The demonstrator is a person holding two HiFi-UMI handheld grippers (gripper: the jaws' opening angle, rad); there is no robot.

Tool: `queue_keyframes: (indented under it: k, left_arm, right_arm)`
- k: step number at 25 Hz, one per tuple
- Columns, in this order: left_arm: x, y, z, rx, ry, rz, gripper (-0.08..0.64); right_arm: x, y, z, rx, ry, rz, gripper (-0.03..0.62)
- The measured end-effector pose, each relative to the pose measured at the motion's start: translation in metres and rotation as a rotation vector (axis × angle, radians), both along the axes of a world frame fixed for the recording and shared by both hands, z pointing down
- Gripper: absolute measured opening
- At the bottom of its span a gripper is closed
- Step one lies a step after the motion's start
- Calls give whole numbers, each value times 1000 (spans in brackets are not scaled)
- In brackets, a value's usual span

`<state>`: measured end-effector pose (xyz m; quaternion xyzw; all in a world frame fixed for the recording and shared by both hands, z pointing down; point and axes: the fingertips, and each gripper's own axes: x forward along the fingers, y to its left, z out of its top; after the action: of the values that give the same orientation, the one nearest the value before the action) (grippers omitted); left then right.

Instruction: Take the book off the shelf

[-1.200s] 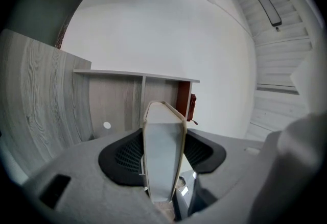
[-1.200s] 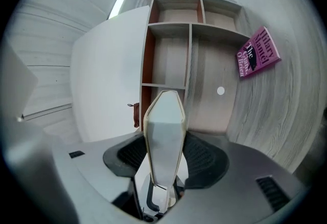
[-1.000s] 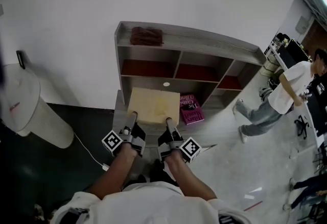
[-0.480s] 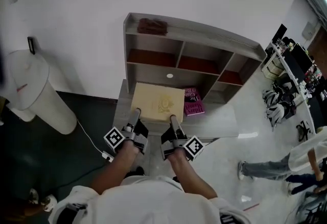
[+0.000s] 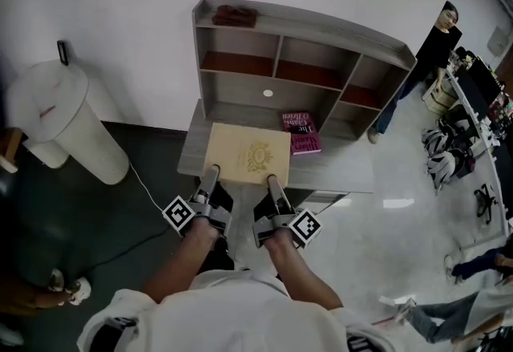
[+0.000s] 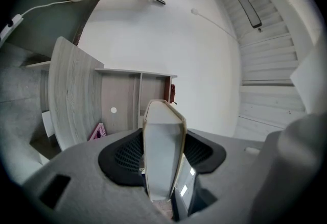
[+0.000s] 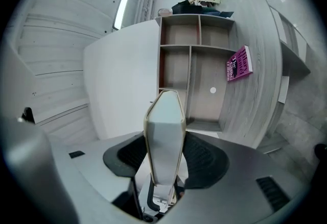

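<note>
Head view. You hold the tan book (image 5: 247, 153) flat and clear of the shelf (image 5: 298, 74), out at 6 o'clock from its lower openings and above the grey tabletop (image 5: 337, 170). Whether the book's underside touches the tabletop cannot be told from here. The left gripper (image 5: 212, 176) bites the book's near edge at 7 o'clock and the right gripper (image 5: 272, 182) at 5 o'clock. Both jaw pairs vanish under and over the cover. A pink book (image 5: 301, 132) lies flat just beside the tan one, at 2 o'clock. A dark brown lump (image 5: 235, 16) sits on the shelf's top board, too blurred to name. A white bin (image 5: 58, 124) stands at 9 o'clock. A person (image 5: 435, 44) stands at 2 o'clock, partly cut by the shelf's corner.

Left gripper view. You see the tan book (image 6: 164, 131) end-on, and the left gripper (image 6: 162, 159) is clamped on it at a middling width, black pads (image 6: 123, 152) against both covers. The shelf (image 6: 127, 98) shows at 12 o'clock. Only a corner of the pink book (image 6: 98, 130) shows at 9 o'clock.

Right gripper view. The right gripper (image 7: 164, 159) likewise squeezes the tan book (image 7: 164, 126) between its pads (image 7: 203, 159). The shelf (image 7: 196, 59) and the pink book (image 7: 240, 63) sit at 1 o'clock. The clutter at the top edge is too small to read.
</note>
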<state>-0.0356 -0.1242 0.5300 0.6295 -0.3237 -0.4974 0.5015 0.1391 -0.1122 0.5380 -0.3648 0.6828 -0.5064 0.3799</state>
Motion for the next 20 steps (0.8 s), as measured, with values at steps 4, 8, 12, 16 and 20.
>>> queue_keyframes:
  k: [4,8,12,16,20]
  left_arm:
    - [6,29,7,-2,-4,-12,230]
    - [7,53,11,4,3,-29,230]
    - [8,70,13,21,-6,-28,230]
    - [8,80,15,23,2,-16,230]
    - [7,82,19,18,13,2,230]
  right_arm:
    - [5,25,6,4,-14,-25,222]
    - [6,45,9,26,-16,-55,222]
    - [6,61,14,30,-30,-63,223]
    - [6,70,17,48,-21,-72,223]
    - [5,72,18,58,-17,-86,224]
